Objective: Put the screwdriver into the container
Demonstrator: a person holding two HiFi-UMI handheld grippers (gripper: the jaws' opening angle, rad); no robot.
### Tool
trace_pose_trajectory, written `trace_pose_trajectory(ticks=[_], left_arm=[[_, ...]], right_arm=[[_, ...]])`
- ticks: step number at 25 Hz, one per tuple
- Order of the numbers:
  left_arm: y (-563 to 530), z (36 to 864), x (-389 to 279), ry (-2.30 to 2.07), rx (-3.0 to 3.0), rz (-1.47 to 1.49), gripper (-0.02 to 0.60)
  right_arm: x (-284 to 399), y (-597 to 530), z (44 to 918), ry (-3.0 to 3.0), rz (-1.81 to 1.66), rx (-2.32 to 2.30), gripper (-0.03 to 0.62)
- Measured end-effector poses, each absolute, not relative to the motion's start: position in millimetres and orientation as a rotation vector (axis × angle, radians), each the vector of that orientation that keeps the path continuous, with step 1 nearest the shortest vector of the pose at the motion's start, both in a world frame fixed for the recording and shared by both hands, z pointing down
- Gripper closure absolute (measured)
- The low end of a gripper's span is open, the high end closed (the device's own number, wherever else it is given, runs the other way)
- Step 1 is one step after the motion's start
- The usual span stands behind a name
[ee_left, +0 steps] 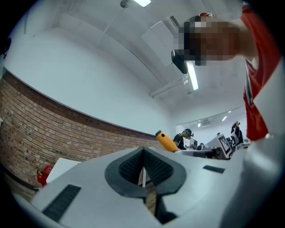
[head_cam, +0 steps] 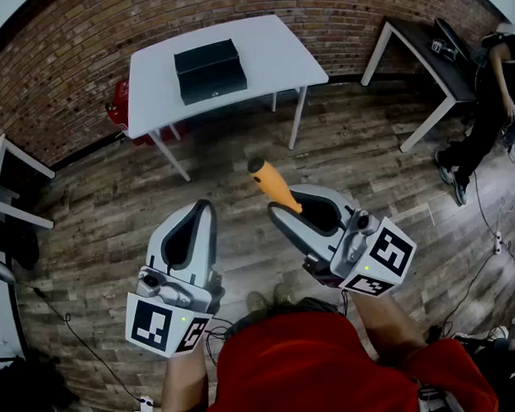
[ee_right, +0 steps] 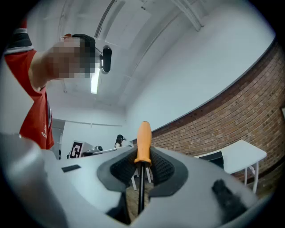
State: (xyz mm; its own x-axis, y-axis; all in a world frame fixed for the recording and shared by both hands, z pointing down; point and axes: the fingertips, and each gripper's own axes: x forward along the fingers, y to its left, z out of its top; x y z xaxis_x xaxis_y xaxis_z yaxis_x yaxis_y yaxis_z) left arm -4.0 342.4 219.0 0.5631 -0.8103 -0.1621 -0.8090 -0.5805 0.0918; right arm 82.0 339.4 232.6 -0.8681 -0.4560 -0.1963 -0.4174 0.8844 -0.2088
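Note:
An orange-handled screwdriver [head_cam: 274, 184] sticks up and forward out of my right gripper [head_cam: 294, 209], which is shut on its dark shaft. In the right gripper view the orange handle [ee_right: 143, 141] rises above the jaws and the shaft runs down between them. My left gripper [head_cam: 196, 223] is held beside it to the left, shut with nothing in it. The screwdriver's handle [ee_left: 165, 140] shows past it in the left gripper view. A black box-shaped container [head_cam: 209, 71] lies on the white table [head_cam: 271, 54] well ahead of both grippers.
The floor is wood plank, with a brick wall behind the table. A red object [head_cam: 119, 106] sits by the table's left legs. A second table [head_cam: 417, 55] stands at the right, with a seated person [head_cam: 485, 116] beside it. White furniture [head_cam: 7, 184] is at the left. Cables lie on the floor.

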Motion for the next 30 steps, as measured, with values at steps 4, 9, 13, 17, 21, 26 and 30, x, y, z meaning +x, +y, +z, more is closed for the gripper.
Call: trace_pose_trajectory(ticks=[4,9,13,17,21,26,30], left_arm=[[343,221,-3,-1.434,2.772,-0.293,0.569],[343,223,1,-1.431,2.770,-0.288,0.569],[343,226,3,-1.432,2.759,-0.290,0.568],[341,229,7,-1.442,2.748,-0.287,0.569],[337,230,13,-1.465,2.735,-0.285,0.569],[328,230,21,-1.506,2.723,-0.279,0.569],[323,230,31,-1.531,2.722,-0.264,0.569]], right_arm=[[81,341,234,2.820,-0.226,-0.653,0.508],[80,342,235,2.836,-0.216,-0.639,0.507],[84,341,235,2.827,-0.230,-0.633,0.507],[90,339,235,2.827,-0.235,-0.625,0.507],[101,332,234,2.818,-0.239,-0.620,0.507],[116,320,234,2.815,-0.239,-0.601,0.507],[127,312,235,2.812,-0.239,-0.583,0.507]])
